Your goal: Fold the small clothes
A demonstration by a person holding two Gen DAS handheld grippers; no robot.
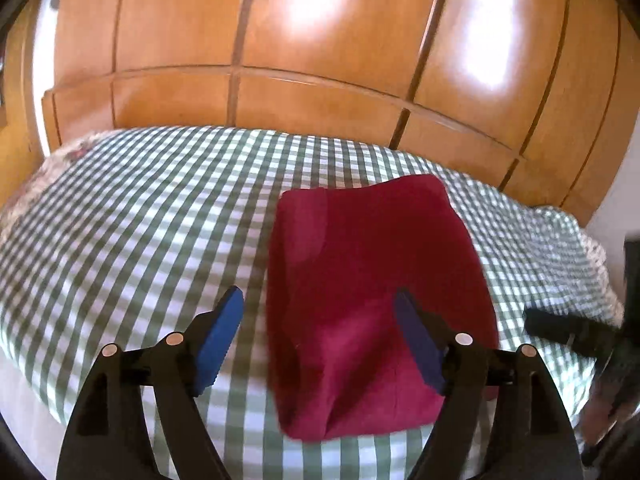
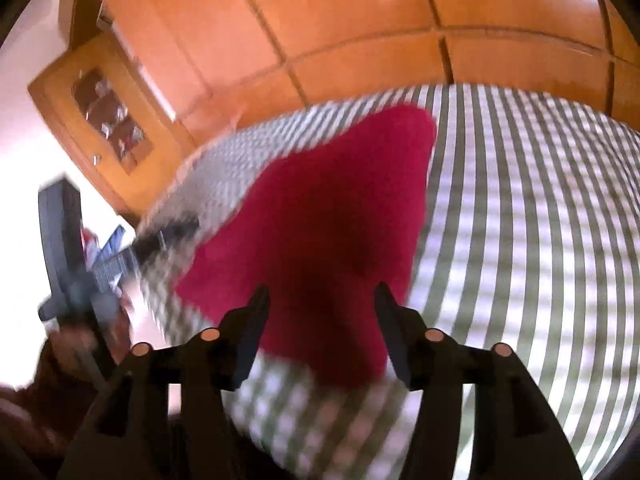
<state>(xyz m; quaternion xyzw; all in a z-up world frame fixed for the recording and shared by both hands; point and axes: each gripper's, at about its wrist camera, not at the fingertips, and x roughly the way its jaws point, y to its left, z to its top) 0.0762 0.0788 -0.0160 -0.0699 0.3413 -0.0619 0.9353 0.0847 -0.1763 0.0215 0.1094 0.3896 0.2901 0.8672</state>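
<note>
A dark red garment [image 1: 376, 296] lies folded flat on the green-and-white checked bed cover [image 1: 140, 220]. My left gripper [image 1: 320, 300] hovers over the garment's near left part with its blue-padded jaws wide apart and nothing between them. In the right wrist view the same red garment [image 2: 332, 216] is blurred, and my right gripper [image 2: 320, 294] hangs above its near end, open and holding nothing. The right gripper [image 1: 560, 328] shows dark at the right edge of the left wrist view. The left gripper [image 2: 100, 264] shows at the left of the right wrist view.
A glossy wooden wardrobe [image 1: 320, 40] rises behind the bed. A wooden cabinet with a glass door [image 2: 108, 120] stands at the left in the right wrist view. The checked cover [image 2: 520, 240] stretches out on both sides of the garment.
</note>
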